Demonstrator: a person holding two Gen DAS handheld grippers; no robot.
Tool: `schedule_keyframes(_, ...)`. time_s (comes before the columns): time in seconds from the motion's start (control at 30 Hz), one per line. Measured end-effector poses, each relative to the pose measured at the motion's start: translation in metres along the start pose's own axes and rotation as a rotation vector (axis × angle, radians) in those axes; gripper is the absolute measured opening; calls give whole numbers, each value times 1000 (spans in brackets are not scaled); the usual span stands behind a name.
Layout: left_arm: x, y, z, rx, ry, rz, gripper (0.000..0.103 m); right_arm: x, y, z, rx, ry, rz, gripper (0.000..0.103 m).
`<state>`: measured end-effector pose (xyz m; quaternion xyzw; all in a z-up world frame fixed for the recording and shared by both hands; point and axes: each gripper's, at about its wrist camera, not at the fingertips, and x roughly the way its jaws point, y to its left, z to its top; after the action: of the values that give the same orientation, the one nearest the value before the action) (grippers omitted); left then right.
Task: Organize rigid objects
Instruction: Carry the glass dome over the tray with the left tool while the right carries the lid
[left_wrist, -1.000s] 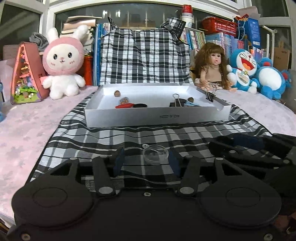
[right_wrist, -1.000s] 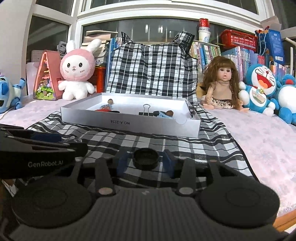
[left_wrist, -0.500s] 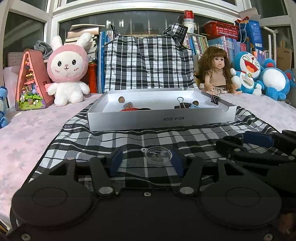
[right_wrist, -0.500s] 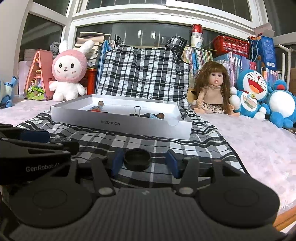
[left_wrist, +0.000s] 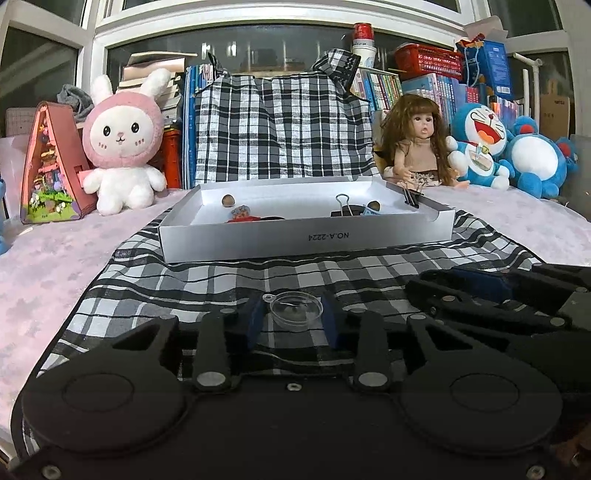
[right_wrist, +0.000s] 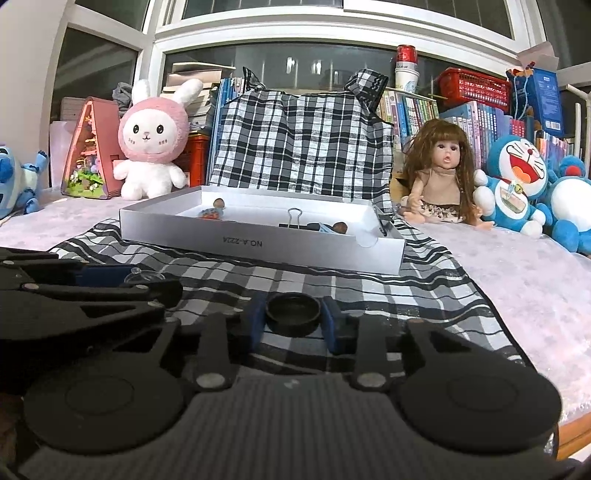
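Clear plastic, shallow and round, the little transparent dish (left_wrist: 295, 308) sits on the checked cloth (left_wrist: 229, 284) between the blue pads of the left tool (left_wrist: 291, 317), whose jaws are closing around it; the pads look to be at its rim, though whether they already press on it cannot be told. Just beside it, the right tool (right_wrist: 293, 319) is closing in the same way on a black round cap (right_wrist: 293, 313), which also rests on the cloth with a pad at either side. Beyond both lies the open white box (left_wrist: 306, 240) (already holding a binder clip (left_wrist: 345, 208) and a few small pieces), which is probably where these two belong. To do this step well, each tool should finish closing squarely across the widest part of its piece, kept low so the pads catch the wall, not the lip. The dish looks thin and slippery, so it wants a gentle, centred squeeze before any lift, and the two tools need room to avoid knocking each other.
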<state>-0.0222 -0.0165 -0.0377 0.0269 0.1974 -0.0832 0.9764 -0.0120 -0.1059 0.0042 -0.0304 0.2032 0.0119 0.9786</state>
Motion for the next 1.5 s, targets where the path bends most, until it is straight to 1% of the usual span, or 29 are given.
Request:
schedule_keyframes(0.23,1,3,9,-22,32,-8,32,1,-2,5,8,13,6,37)
schedule_keyframes(0.33,2,3,18,-19,38,1,32,2,-3,11,21,18,9,37)
schedule_keyframes(0.47,5,5,35,-20,42,-3,32,4,-6,20,33,13,12,37)
schedule_keyframes(0.67,13,7,57,-22,47,-13,32,14,-13,34,62,33,22,37)
schedule_keyframes(0.87,27,14,75,-26,60,-19,32,29,-22,52,90,54,29,37)
schedule_keyframes(1.07,46,26,94,-53,77,-8,32,43,-33,68,113,70,31,37)
schedule_keyframes(1.5,86,47,124,-104,139,0,32,80,-53,96,146,131,30,37)
